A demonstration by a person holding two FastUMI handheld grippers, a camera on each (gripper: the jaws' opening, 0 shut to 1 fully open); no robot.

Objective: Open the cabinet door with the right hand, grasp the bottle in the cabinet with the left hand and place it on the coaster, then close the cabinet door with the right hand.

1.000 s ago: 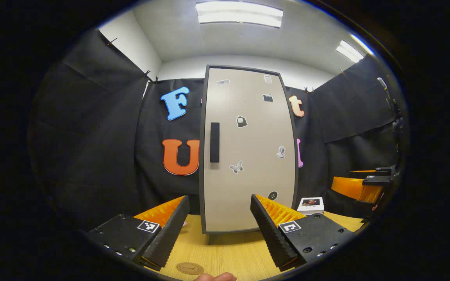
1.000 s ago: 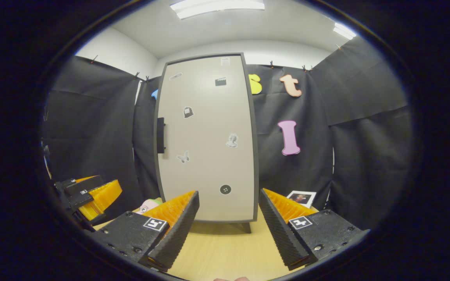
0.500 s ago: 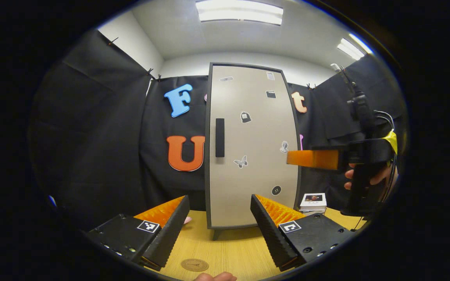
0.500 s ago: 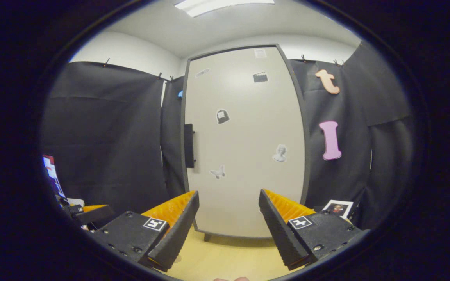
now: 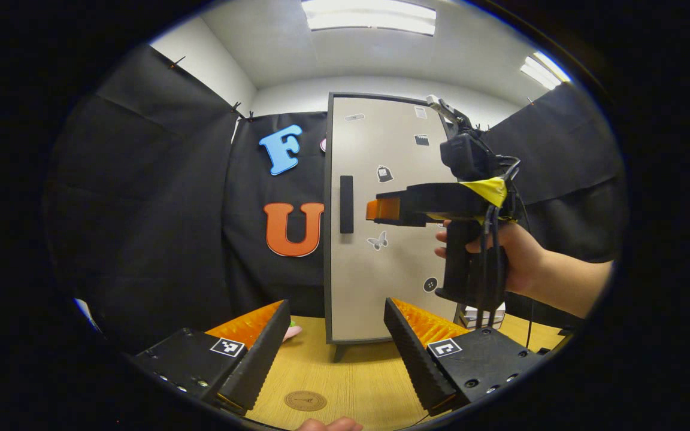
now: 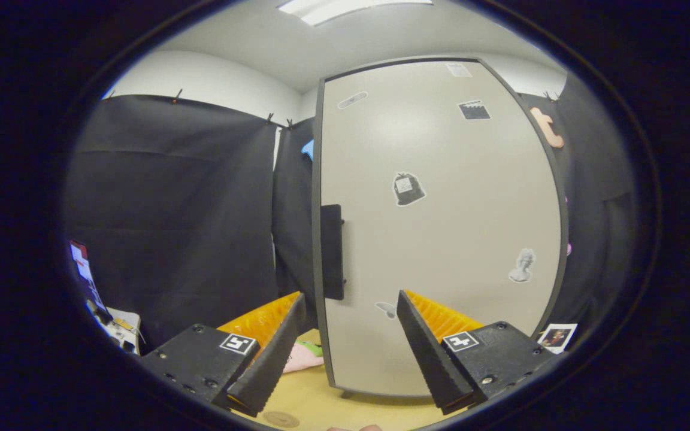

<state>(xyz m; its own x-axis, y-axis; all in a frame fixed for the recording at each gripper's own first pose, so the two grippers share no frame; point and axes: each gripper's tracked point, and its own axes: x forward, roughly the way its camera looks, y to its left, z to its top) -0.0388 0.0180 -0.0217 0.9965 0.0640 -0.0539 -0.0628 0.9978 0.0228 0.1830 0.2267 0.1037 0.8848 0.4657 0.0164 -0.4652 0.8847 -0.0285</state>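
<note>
The tall cabinet [image 5: 393,269] stands on the wooden table with its beige door [image 6: 447,227] shut, so the bottle inside is hidden. A black vertical handle [image 5: 345,204] sits at the door's left edge, and it looms close in the right gripper view [image 6: 332,251]. My right gripper [image 5: 375,209], held by a hand [image 5: 518,257], hovers in front of the door with its tips just right of the handle; it stands open [image 6: 348,353] with nothing between its fingers. My left gripper [image 5: 336,353] is open low over the table. A round brown coaster [image 5: 305,400] lies just ahead of it.
A pink and green soft item [image 6: 303,356] lies on the table left of the cabinet's foot. A small white picture box [image 5: 471,312] sits right of the cabinet, behind the hand. Black cloth walls close in on the left, right and back.
The right gripper has risen from the table's right side and moved left and closer to the door, ending near the handle. The left gripper has barely shifted.
</note>
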